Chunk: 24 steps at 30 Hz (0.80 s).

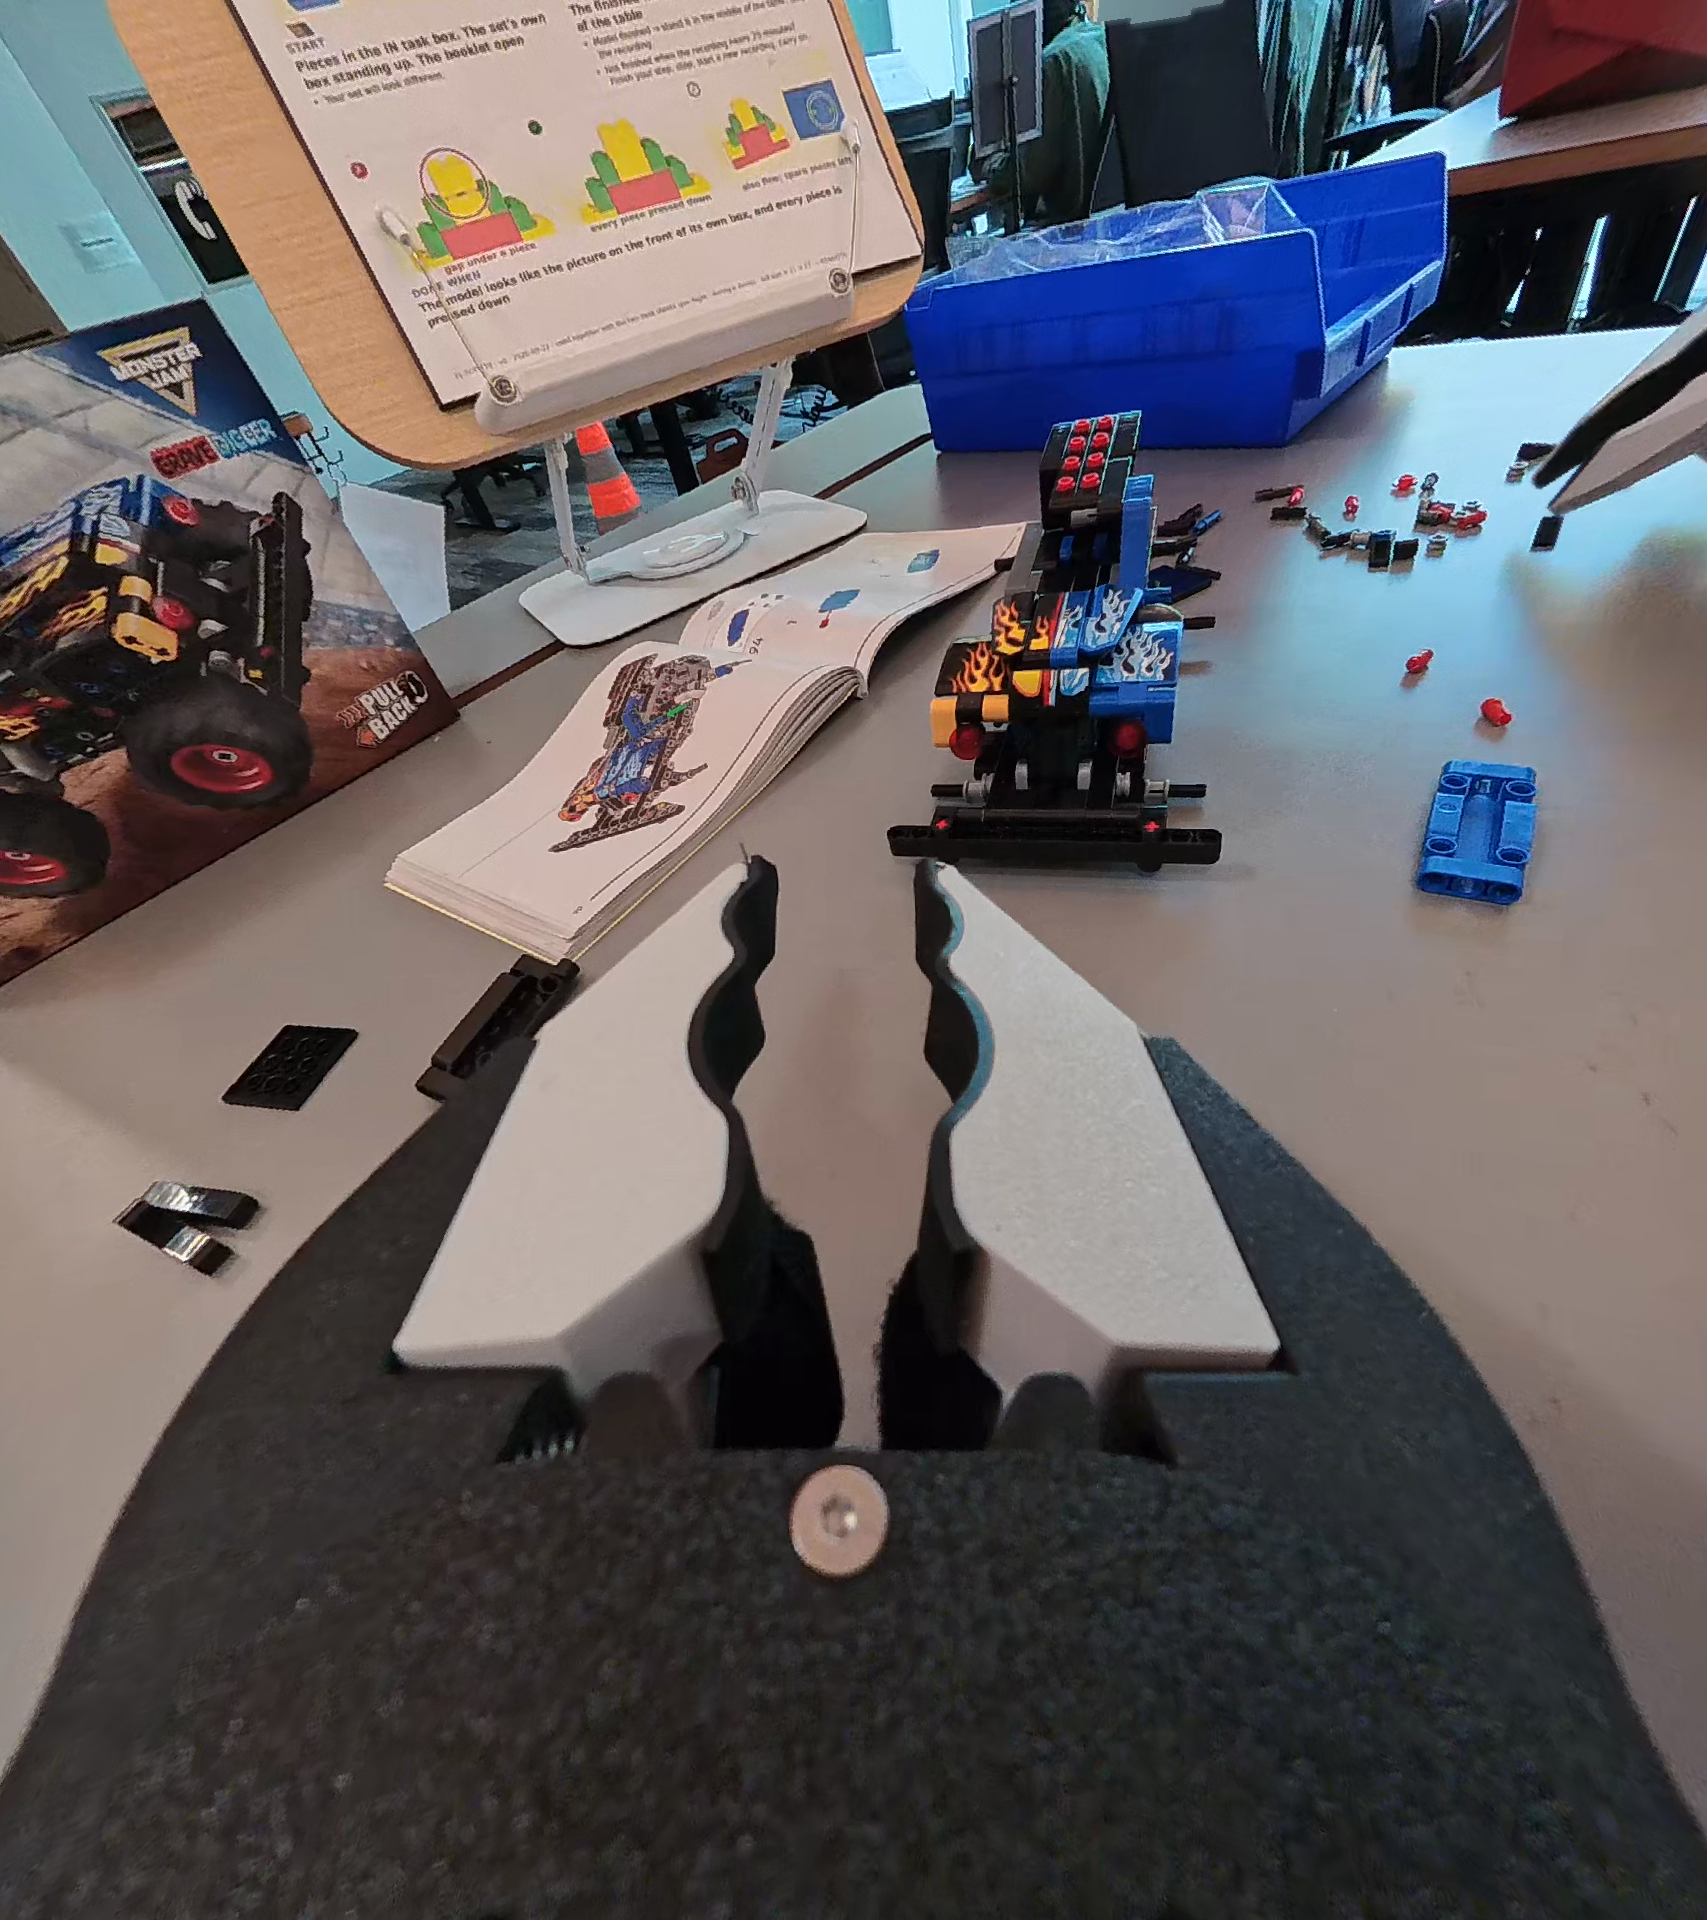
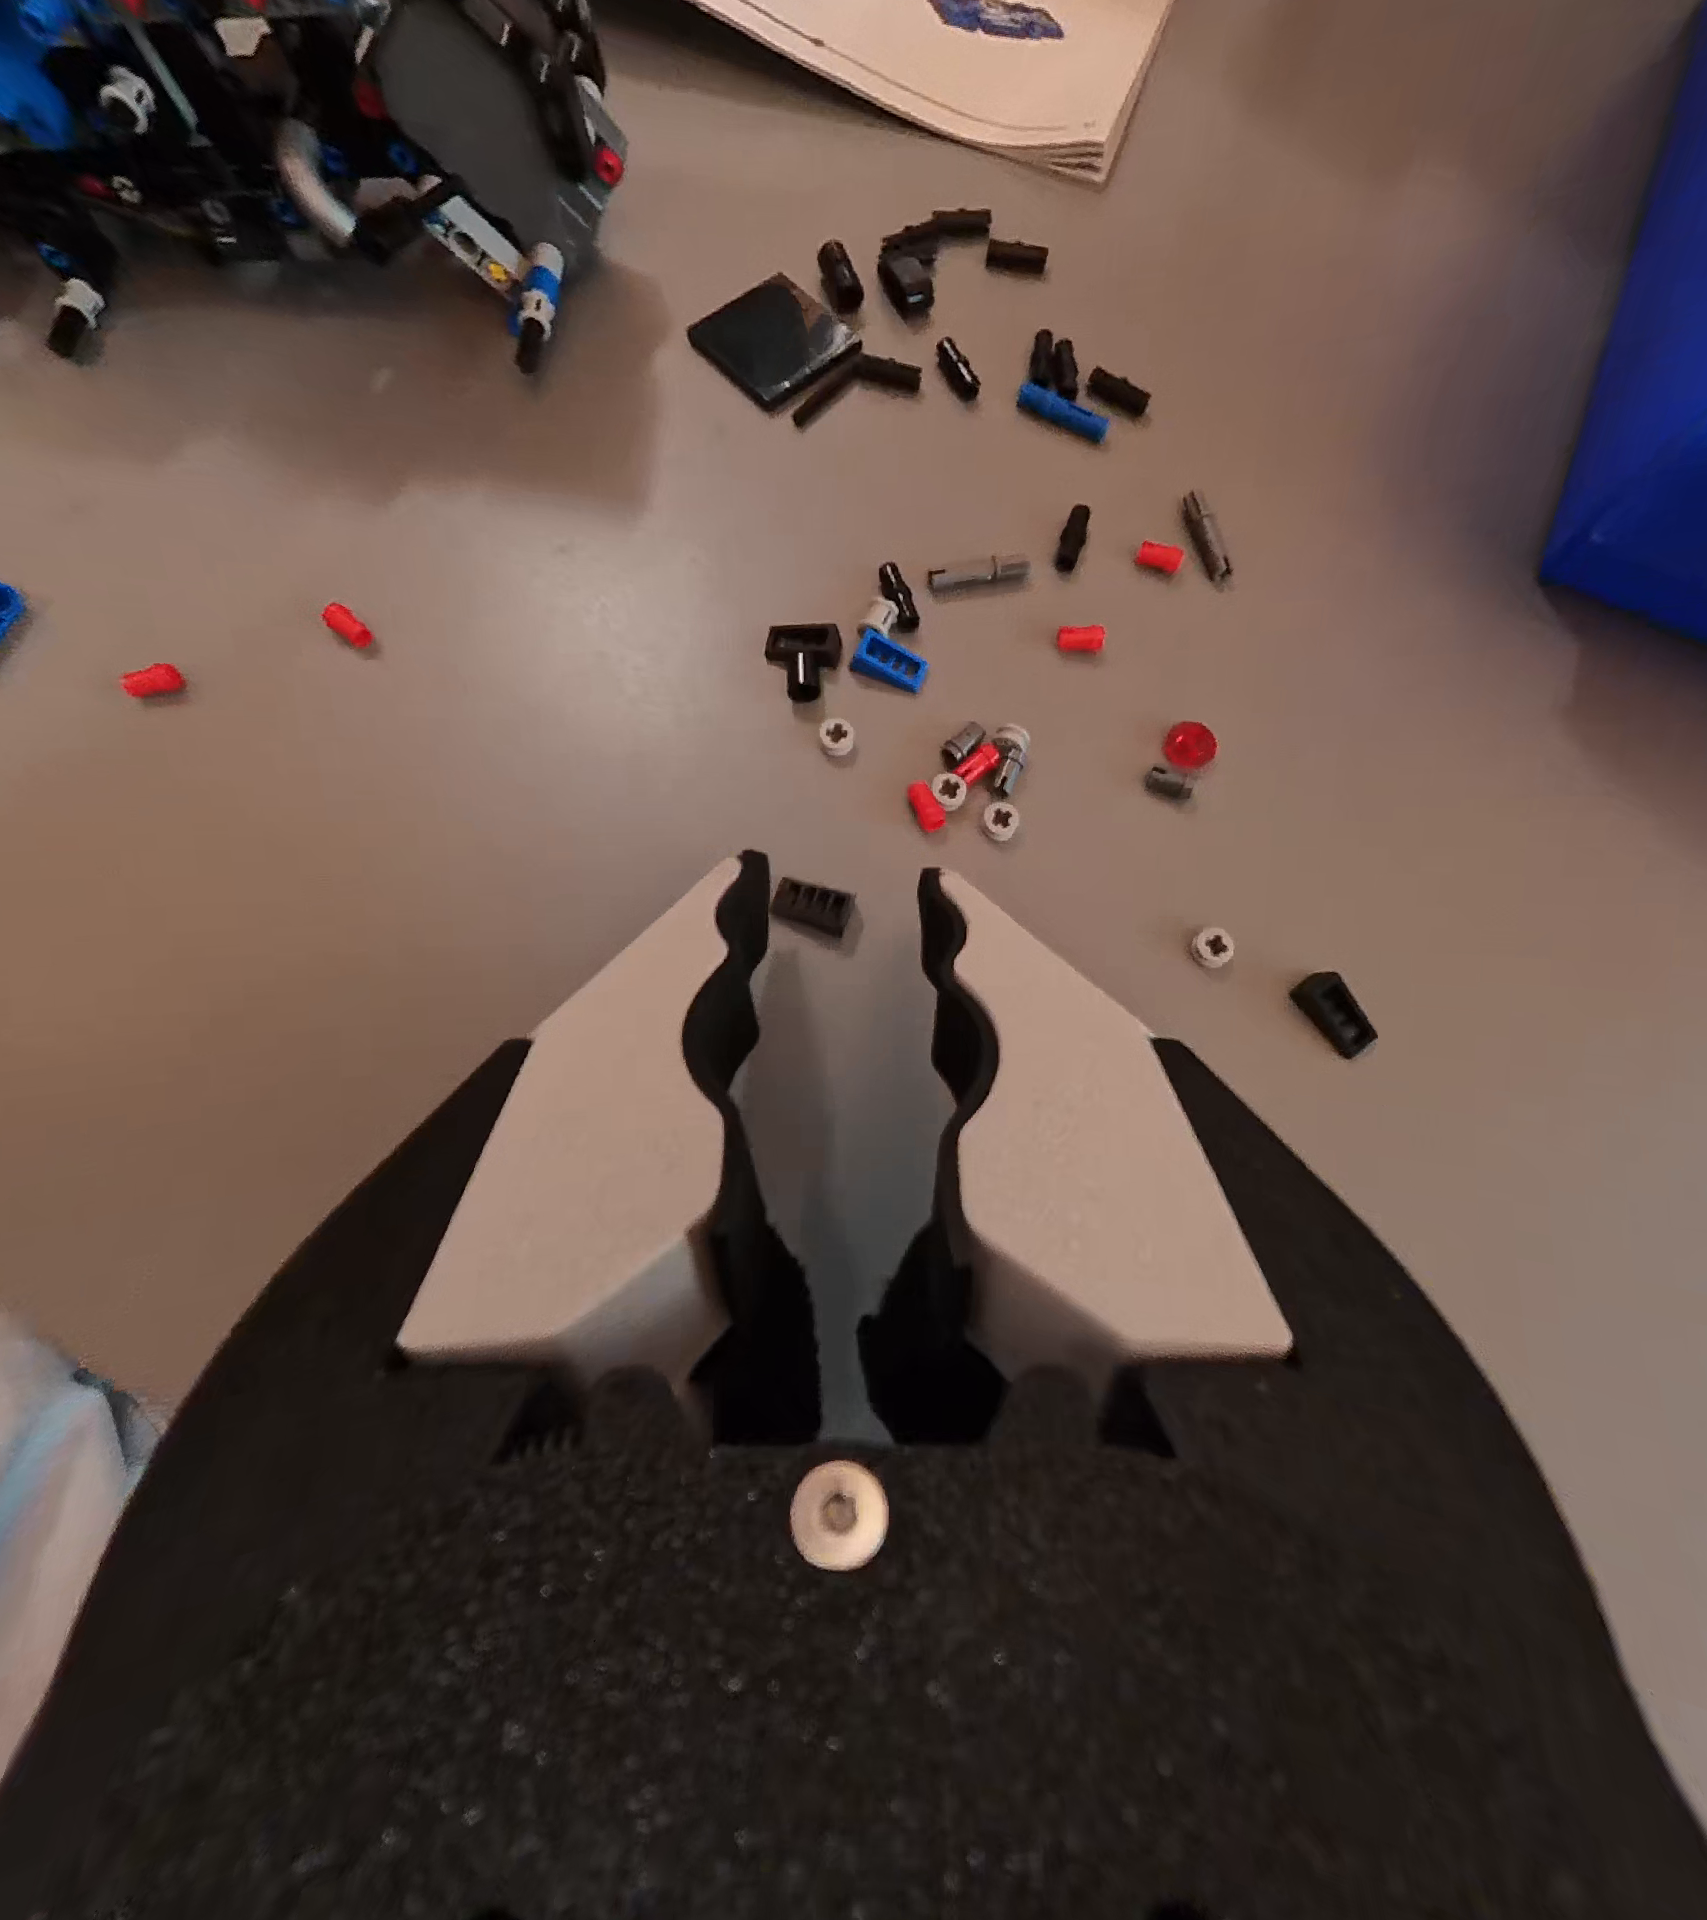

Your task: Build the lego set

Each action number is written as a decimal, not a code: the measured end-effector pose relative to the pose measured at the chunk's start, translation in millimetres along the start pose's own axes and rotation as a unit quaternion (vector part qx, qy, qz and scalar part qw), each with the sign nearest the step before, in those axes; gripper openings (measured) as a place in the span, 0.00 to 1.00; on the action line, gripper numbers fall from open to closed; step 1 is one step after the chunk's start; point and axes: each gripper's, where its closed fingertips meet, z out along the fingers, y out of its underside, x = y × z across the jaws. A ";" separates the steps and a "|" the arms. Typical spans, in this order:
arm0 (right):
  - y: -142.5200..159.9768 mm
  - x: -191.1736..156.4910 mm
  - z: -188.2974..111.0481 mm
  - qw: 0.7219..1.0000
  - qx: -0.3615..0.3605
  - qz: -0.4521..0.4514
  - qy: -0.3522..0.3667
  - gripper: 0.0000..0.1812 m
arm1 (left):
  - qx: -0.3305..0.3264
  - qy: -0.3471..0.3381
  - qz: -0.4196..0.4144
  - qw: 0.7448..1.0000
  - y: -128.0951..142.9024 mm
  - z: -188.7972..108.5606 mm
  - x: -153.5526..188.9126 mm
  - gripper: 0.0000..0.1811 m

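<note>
The part-built blue and black truck model with flame stickers stands on the grey table, just beyond my left gripper, which is open and empty. It also shows in the right wrist view at top left. My right gripper is open, low over the table, with a small black grille piece lying between its fingertips. The right gripper also shows in the left wrist view at far right over the loose pieces. A blue flat panel lies right of the model.
Several small red, black, grey and blue pins and pieces are scattered ahead of the right gripper. An open instruction booklet, the set's box, an instruction stand and a blue bin stand behind. Black plates lie at left. There is about 40 cm between the tips of the two grippers. The blue flat panel sits 15 cm or so from the ends of my left fingers.
</note>
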 end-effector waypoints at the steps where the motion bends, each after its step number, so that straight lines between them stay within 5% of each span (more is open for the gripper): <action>1: -1.8 0.4 2.3 1.000 0.004 0.001 0.003 0.16 | 0.001 0.000 -0.001 1.000 -0.2 -0.2 -0.2 0.14; 12: -28.6 8.2 45.5 0.999 -0.009 0.046 0.013 0.14 | 0.005 -0.001 -0.001 1.000 -1.2 -1.0 -0.5 0.14; 24: -36.6 7.0 44.8 0.996 0.016 0.083 -0.017 0.11 | 0.002 0.001 -0.003 1.000 -0.8 -0.5 -0.3 0.14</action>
